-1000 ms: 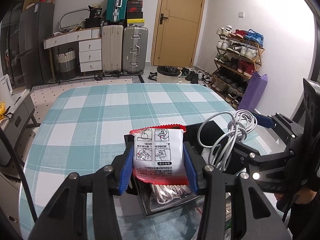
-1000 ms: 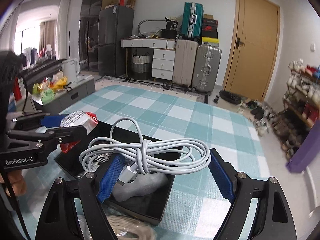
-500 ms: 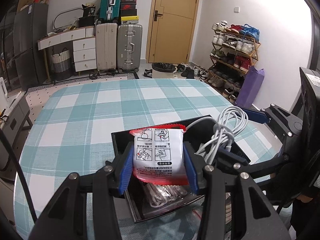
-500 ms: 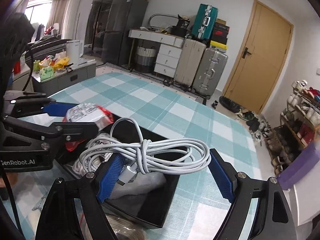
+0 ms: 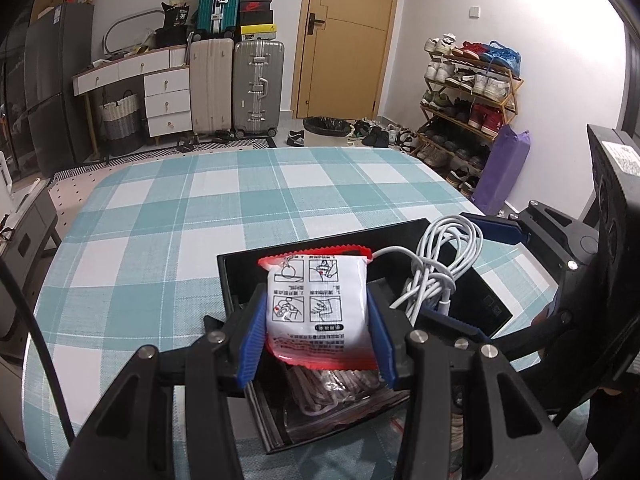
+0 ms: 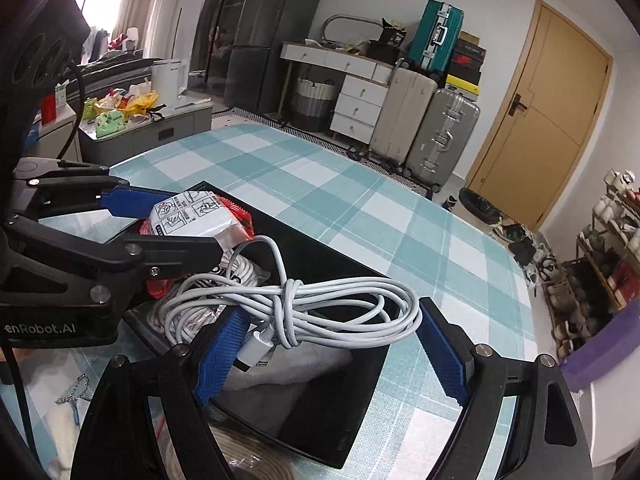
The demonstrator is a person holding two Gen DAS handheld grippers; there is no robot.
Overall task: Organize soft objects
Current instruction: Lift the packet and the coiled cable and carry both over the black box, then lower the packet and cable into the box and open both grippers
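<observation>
My left gripper (image 5: 316, 322) is shut on a white and red sachet (image 5: 318, 308) and holds it over the black tray (image 5: 486, 300). The sachet (image 6: 192, 218) and the left gripper (image 6: 172, 224) also show in the right wrist view. My right gripper (image 6: 330, 340) spans a coiled white cable (image 6: 304, 312) above the tray (image 6: 360, 392), jaws wide, the coil resting between the pads. The cable (image 5: 440, 264) hangs at the right in the left wrist view. Inside the tray lie a bagged rope (image 5: 336, 392) and a grey cloth (image 6: 288, 368).
The tray sits on a table with a teal checked cloth (image 5: 200, 216). A bagged cord coil (image 6: 248, 464) and a metal chain (image 6: 76, 388) lie on the table near its front edge. Suitcases (image 5: 236, 84), a door and a shoe rack (image 5: 468, 96) stand far behind.
Both grippers have moved down and forward over the tray with their loads. The tray now shows more fully under the sachet and the cable.
</observation>
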